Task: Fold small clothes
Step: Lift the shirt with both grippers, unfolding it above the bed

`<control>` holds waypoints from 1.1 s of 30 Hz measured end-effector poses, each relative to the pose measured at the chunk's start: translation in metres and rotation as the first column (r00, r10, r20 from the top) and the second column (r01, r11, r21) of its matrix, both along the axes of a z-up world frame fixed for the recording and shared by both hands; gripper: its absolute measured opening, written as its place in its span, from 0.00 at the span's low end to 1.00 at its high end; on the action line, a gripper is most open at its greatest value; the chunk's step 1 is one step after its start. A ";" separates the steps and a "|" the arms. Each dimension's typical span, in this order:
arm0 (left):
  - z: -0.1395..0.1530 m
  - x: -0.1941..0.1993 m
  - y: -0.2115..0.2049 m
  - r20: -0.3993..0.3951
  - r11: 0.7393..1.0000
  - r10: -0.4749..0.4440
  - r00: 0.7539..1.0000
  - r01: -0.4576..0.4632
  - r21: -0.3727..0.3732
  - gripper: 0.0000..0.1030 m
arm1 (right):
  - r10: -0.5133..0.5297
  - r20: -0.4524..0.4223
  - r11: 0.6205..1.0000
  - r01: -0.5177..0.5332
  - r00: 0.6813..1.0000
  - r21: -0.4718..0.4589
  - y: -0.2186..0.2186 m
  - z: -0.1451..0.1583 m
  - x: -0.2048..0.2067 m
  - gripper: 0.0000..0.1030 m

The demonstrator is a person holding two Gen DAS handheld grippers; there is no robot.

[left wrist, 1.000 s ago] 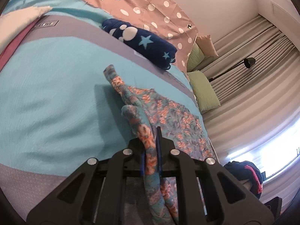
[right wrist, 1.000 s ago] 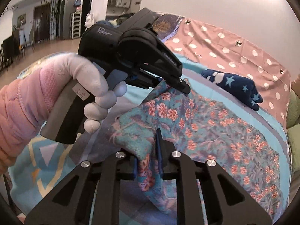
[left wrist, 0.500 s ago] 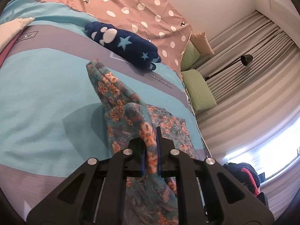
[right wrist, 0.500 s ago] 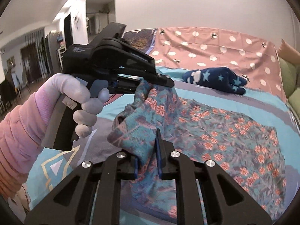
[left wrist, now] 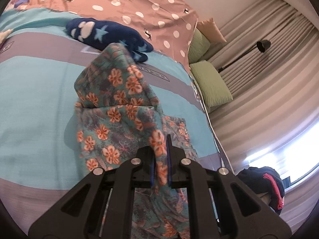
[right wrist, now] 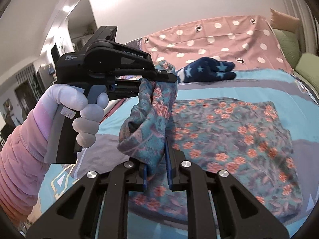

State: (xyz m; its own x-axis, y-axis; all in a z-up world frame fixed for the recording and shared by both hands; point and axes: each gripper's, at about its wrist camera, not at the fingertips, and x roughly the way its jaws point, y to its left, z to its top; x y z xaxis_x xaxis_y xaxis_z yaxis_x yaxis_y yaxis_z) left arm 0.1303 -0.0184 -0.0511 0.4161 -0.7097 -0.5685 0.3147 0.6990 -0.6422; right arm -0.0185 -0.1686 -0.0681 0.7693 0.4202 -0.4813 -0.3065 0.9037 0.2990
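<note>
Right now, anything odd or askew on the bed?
Nothing stands out. Both grippers, left and right, pinch the floral cloth mid-fold, one end lifted. The navy star garment lies bundled near the dotted sheet.

Your teal garment with orange flowers [right wrist: 229, 131] lies mostly flat on the bed [right wrist: 249, 83], its near edge lifted and bunched, folding over toward the flat part.

You are working over a bed [left wrist: 35, 91] in teal and grey; pleated curtains [left wrist: 265, 59] are hanging beside a black lamp [left wrist: 263, 46], daylight is glowing through the window [left wrist: 295, 159], green pillows [left wrist: 211, 87] are lying alongside.
</note>
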 end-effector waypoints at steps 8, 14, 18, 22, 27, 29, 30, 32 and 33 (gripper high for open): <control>-0.003 0.003 -0.075 -0.004 0.995 -0.075 0.997 0.075 0.063 0.09 | -0.084 -0.040 0.993 0.087 0.996 0.083 -0.060 -0.011 -0.012 0.14; -0.015 0.003 -0.121 -0.034 0.988 -0.124 0.992 0.126 0.084 0.09 | -0.137 -0.077 0.982 0.146 0.988 0.120 -0.092 -0.023 -0.021 0.14; -0.019 0.003 -0.147 -0.045 0.982 -0.153 0.987 0.157 0.107 0.09 | -0.167 -0.098 0.973 0.180 0.981 0.144 -0.108 -0.029 -0.029 0.14; -0.019 0.002 -0.168 -0.053 0.977 -0.166 0.985 0.172 0.123 0.09 | -0.193 -0.112 0.965 0.209 0.975 0.158 -0.122 -0.031 -0.031 0.14; -0.019 0.003 -0.191 -0.056 0.973 -0.179 0.982 0.185 0.135 0.09 | -0.220 -0.123 0.955 0.239 0.968 0.173 -0.135 -0.034 -0.036 0.14; -0.019 0.002 -0.199 -0.049 0.971 -0.190 0.981 0.195 0.138 0.09 | -0.229 -0.123 0.953 0.248 0.966 0.175 -0.139 -0.033 -0.039 0.14; -0.019 0.002 -0.202 -0.047 0.970 -0.195 0.980 0.200 0.137 0.09 | -0.235 -0.124 0.951 0.255 0.964 0.177 -0.142 -0.033 -0.041 0.14; -0.021 0.002 -0.211 -0.047 0.967 -0.210 0.977 0.214 0.137 0.09 | -0.241 -0.128 0.948 0.261 0.962 0.180 -0.144 -0.034 -0.047 0.14; -0.025 0.001 -0.214 -0.054 0.965 -0.213 0.975 0.219 0.142 0.09 | -0.240 -0.142 0.948 0.264 0.960 0.180 -0.146 -0.038 -0.048 0.14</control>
State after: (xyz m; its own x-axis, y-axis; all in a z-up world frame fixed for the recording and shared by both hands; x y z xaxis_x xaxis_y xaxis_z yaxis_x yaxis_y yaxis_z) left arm 0.1313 -0.2327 -0.0758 0.2383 -0.6886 -0.6849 0.4463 0.7040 -0.5524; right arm -0.0663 -0.3146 -0.1059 0.8055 0.3148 -0.5021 -0.0286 0.8669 0.4976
